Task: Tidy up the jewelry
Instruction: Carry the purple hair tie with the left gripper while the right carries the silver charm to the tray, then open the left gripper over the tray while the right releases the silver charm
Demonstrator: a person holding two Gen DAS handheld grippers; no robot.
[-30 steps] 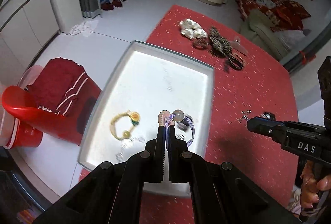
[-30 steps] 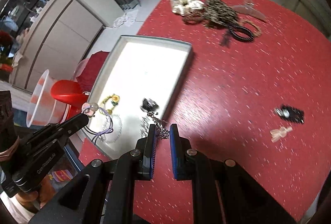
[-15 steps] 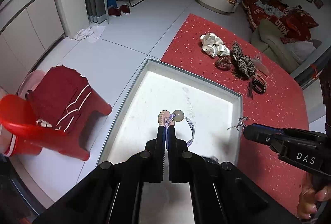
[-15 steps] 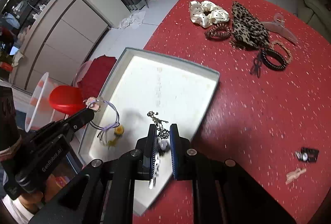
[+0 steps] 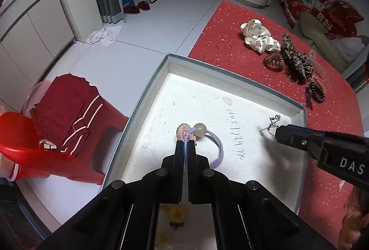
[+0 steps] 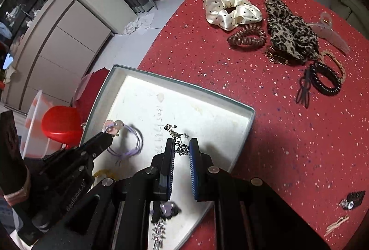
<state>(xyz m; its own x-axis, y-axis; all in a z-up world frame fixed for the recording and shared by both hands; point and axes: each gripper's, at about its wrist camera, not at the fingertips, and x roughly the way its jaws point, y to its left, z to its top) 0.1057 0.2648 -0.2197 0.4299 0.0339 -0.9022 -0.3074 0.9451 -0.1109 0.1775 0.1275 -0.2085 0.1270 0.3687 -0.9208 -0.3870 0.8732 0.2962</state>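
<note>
Nearest thing in the left wrist view: the left gripper has its fingers pinched tight on a purple cord bracelet with a pale round bead and a pinkish charm at the tips. The loop hangs off to the right, over the white tray. From the right wrist view the same bracelet dangles above the tray's left half.

The right gripper has its blue-padded fingers a little apart — a silver chain sits between them, bunched near the tips with one end sticking out ahead. Can't honestly tell if the pads are actually squeezing it or if it's just caught on the left one. In the left view that chain pokes out of the right gripper's tip, above the tray's right side.

Under the right gripper's body, inside the tray, there's a purple beaded piece and a silvery dangly thing; a yellowish piece shows further left.

Further out on the red speckled table — a cream polka-dot scrunchie, a brown spiral hair tie, a leopard-print scrunchie, a clear claw clip and a black spiral hair tie. A small dark clip sits near the right edge.
</note>
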